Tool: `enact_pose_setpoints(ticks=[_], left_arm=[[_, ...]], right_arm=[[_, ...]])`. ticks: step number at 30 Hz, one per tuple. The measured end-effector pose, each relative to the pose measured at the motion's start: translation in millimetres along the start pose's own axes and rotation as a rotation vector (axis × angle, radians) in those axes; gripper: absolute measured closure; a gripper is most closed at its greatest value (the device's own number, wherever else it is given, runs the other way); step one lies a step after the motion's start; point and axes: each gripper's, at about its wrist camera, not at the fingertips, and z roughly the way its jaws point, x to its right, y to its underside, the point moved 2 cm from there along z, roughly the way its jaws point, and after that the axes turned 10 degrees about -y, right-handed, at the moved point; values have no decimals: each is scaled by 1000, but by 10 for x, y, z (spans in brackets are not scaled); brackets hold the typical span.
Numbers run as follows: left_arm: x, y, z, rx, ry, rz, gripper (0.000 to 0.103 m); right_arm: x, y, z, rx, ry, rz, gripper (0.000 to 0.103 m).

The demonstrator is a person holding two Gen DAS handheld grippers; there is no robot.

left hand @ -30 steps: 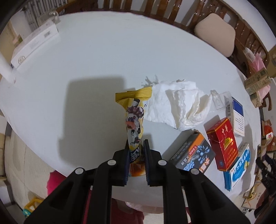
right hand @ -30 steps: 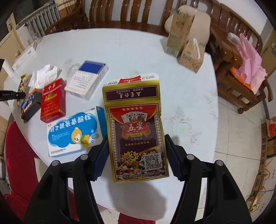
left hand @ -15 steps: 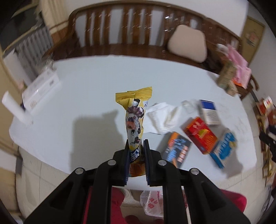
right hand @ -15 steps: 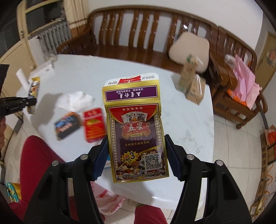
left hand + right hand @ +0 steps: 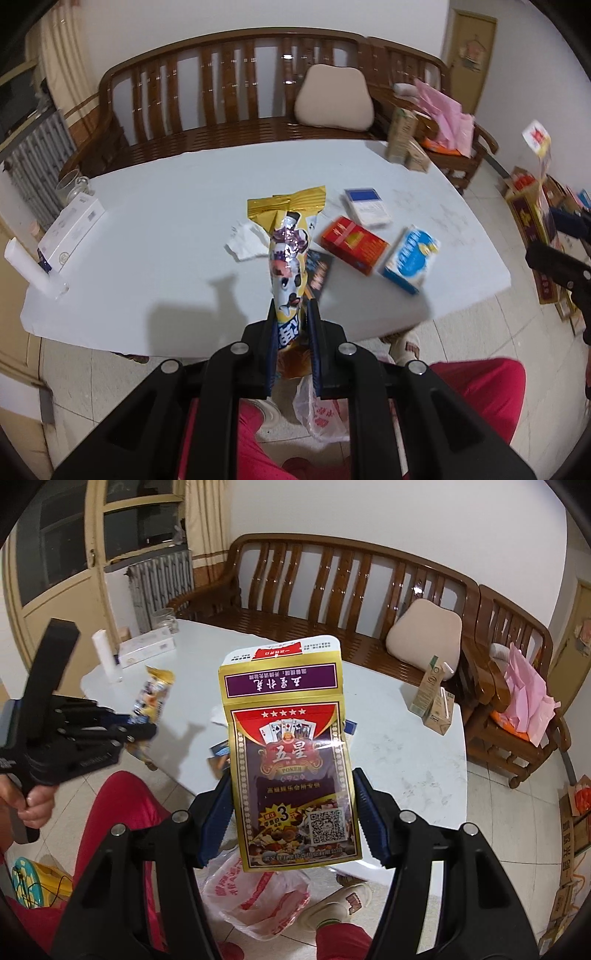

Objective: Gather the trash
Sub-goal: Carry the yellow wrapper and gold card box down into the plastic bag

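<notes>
My left gripper is shut on a yellow snack wrapper and holds it upright off the table's near edge; it also shows in the right wrist view. My right gripper is shut on a gold and purple playing-card box, held in the air above a white plastic bag with red print on the floor. The bag shows under the left gripper too. On the white table lie a crumpled tissue, a red box, a blue-and-white box, a white-and-blue box and a dark box.
A wooden bench with a beige cushion stands behind the table. Two drink cartons stand at the table's far right. A white box and a paper roll sit at the left. My red-trousered legs are below.
Both grippers have pulled back and up from the table with their items, so the table now looks farther away and the plastic bag on the floor has come into view.
</notes>
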Motion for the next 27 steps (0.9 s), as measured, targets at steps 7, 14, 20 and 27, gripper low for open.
enact_pose_setpoints(ticks=[7,14,20,27], left_arm=[[193,308,-123,6,37,57,88],[379,612,-108,-7,95,109,88],[500,872,20,-52,134,140,88],[667,1175,231,-124,174,166,88]], right_arm=[[-289,243,-109,1,-1,-15,42],[-467,562,-130,-14,3,-3,42],[-503,823,-50,-37,6,21,42],[-463,1109,101,-69,9,62,42]])
